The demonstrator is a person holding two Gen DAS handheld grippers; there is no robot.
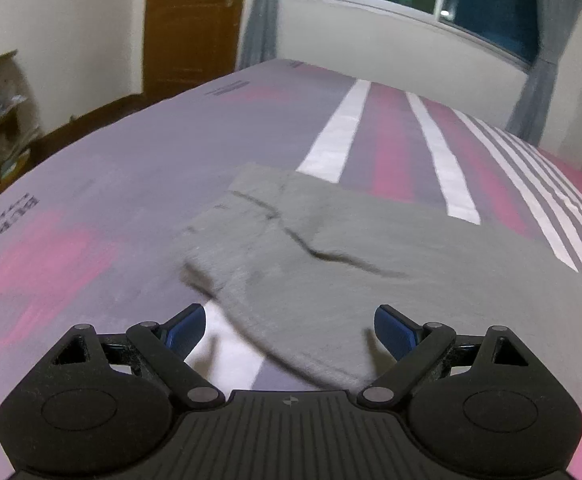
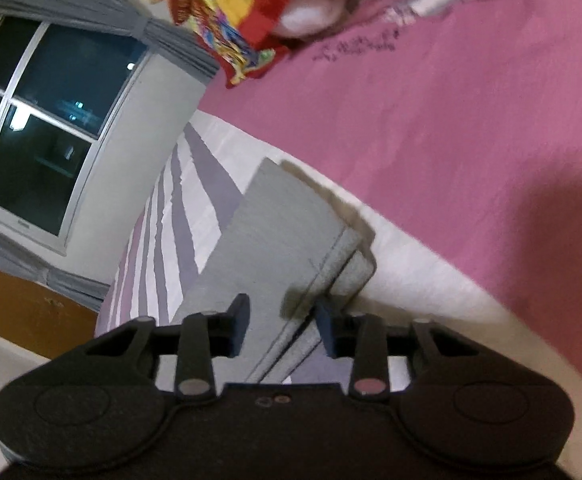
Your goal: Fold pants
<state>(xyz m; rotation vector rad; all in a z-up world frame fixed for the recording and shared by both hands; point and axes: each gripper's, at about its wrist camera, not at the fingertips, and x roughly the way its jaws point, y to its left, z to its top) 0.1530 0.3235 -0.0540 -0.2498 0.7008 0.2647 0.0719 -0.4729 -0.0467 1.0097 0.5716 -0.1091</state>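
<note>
the grey pants lie flat on the striped bed, already doubled over at least once: in the right wrist view two or three cloth edges sit stacked at the near corner. from the left gripper the pants spread forward and to the right, their long axis running on a diagonal from the near right up toward the far left, where a narrower end lies. this gripper's blue fingers stand wide apart and hold nothing; the near edge of the cloth passes between them, but i cannot tell whether they touch it or hover above.

the right gripper has its jaws apart too, though less widely, with the layered edge of the pants lying between and just ahead of them. no cloth is pinched. from this side the folded strip runs straight ahead, away from the gripper.

both grippers sit at the near side of the pants, the right one seemingly closer to a stacked edge. judging by this, the next fold would carry one end along that long axis onto the other.
</note>
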